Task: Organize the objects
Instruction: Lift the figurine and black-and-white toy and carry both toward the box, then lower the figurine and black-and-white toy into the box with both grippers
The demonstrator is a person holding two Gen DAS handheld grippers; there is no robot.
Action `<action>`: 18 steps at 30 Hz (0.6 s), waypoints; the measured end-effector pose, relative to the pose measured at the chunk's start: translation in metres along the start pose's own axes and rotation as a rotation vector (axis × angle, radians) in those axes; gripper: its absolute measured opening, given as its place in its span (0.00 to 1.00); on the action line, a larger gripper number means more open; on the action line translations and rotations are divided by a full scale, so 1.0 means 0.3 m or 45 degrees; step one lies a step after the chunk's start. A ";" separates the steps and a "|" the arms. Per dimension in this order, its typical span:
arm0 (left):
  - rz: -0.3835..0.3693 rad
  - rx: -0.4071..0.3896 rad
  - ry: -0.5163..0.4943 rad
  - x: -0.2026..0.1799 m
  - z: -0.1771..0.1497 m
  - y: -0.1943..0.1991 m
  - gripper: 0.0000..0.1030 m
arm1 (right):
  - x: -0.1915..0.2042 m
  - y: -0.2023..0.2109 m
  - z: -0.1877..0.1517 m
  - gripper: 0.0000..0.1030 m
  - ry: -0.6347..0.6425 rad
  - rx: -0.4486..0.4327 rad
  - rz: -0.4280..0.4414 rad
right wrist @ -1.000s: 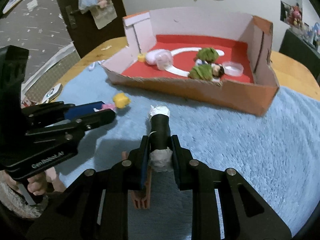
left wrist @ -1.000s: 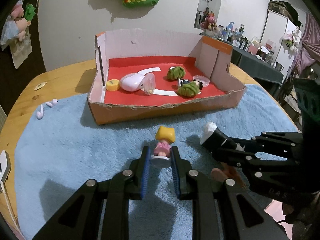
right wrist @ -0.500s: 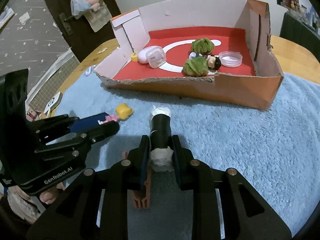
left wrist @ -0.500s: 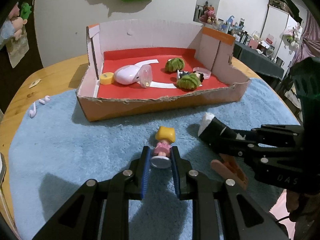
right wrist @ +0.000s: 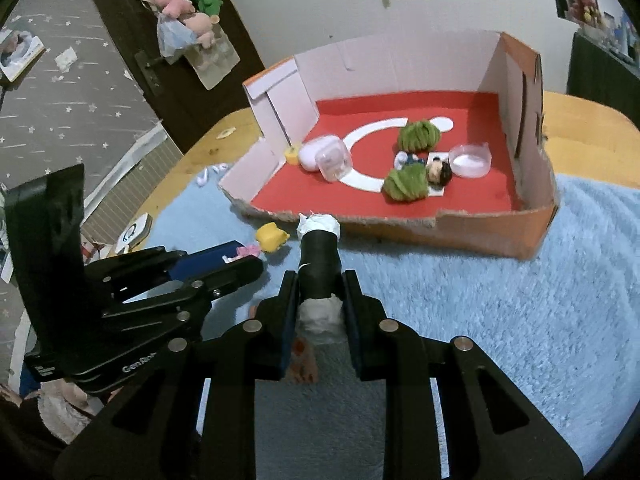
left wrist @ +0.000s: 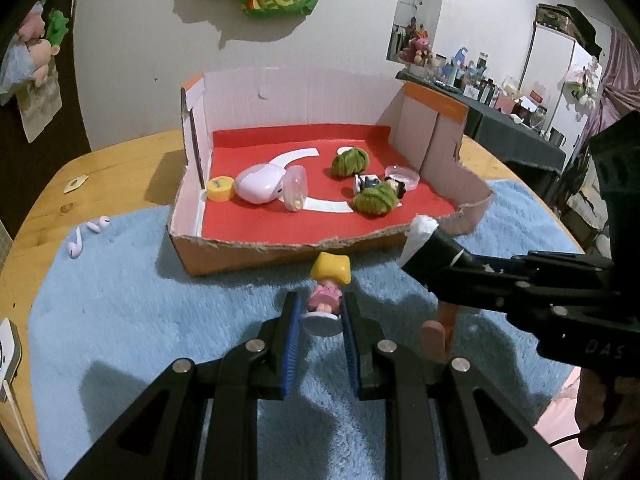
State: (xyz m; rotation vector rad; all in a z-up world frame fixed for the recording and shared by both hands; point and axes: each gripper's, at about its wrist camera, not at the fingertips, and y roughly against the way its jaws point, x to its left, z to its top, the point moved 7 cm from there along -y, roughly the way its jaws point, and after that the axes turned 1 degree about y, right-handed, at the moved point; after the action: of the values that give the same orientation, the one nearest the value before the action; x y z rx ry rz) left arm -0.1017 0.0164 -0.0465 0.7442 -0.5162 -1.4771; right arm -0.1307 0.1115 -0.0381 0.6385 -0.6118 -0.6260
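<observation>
My left gripper (left wrist: 320,312) is shut on a small doll (left wrist: 328,284) with yellow hair and a pink dress, held above the blue mat just before the box's front wall. My right gripper (right wrist: 320,300) is shut on a black cylinder (right wrist: 319,256) with white taped ends, beside the doll (right wrist: 269,238). The cylinder also shows in the left wrist view (left wrist: 436,252). The open cardboard box (left wrist: 256,252) with a red floor holds two green yarn balls (left wrist: 350,162), a dark-haired doll (right wrist: 438,170), a pink earbud case (left wrist: 258,184), a clear capsule (left wrist: 296,188), a yellow cap (left wrist: 219,189) and a clear lid (right wrist: 470,160).
A blue fluffy mat (right wrist: 520,320) covers the wooden table (left wrist: 120,168). Two pink earbuds (left wrist: 86,234) lie on the mat's left edge. An orange-pink clip (left wrist: 438,332) lies on the mat under the right gripper. A white device (left wrist: 8,356) sits at the far left edge.
Both grippers have moved forward toward the box with their objects and have risen a little. The box now looks nearer in both views.
</observation>
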 end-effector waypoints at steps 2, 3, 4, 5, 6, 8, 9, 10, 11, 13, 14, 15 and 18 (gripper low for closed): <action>-0.007 -0.003 0.005 0.002 0.007 0.003 0.21 | 0.001 0.006 0.011 0.20 -0.003 -0.008 0.005; -0.009 -0.005 0.005 0.003 0.013 0.005 0.21 | 0.002 0.008 0.015 0.20 -0.006 -0.010 0.012; -0.008 -0.008 0.003 0.004 0.016 0.008 0.21 | 0.003 0.011 0.021 0.20 -0.009 -0.013 0.019; -0.006 -0.011 -0.001 0.003 0.022 0.011 0.21 | 0.005 0.015 0.027 0.20 -0.009 -0.018 0.022; -0.004 -0.017 -0.003 0.003 0.028 0.015 0.21 | 0.008 0.019 0.031 0.20 -0.007 -0.024 0.021; 0.000 -0.030 -0.007 0.002 0.043 0.024 0.21 | 0.016 0.030 0.046 0.20 0.001 -0.038 0.018; 0.001 -0.038 -0.009 0.001 0.052 0.030 0.21 | 0.019 0.033 0.051 0.20 0.006 -0.043 0.018; 0.002 -0.045 -0.010 0.002 0.060 0.034 0.21 | 0.025 0.040 0.060 0.20 0.012 -0.052 0.018; 0.003 -0.052 -0.011 0.002 0.069 0.039 0.21 | 0.028 0.045 0.067 0.20 0.016 -0.057 0.019; 0.002 -0.065 -0.011 0.002 0.087 0.048 0.21 | 0.033 0.054 0.078 0.20 0.024 -0.068 0.018; 0.004 -0.072 -0.012 0.003 0.098 0.051 0.21 | 0.036 0.060 0.087 0.20 0.027 -0.076 0.018; 0.005 -0.076 -0.012 0.005 0.106 0.052 0.21 | 0.037 0.065 0.094 0.20 0.030 -0.081 0.018; 0.010 -0.092 -0.013 0.007 0.135 0.058 0.21 | 0.039 0.076 0.115 0.20 0.039 -0.095 0.015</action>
State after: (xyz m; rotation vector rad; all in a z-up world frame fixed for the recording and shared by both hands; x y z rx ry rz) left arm -0.1185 0.0081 -0.0066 0.6777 -0.4703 -1.4852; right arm -0.1388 0.1059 0.0036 0.5736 -0.5609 -0.6241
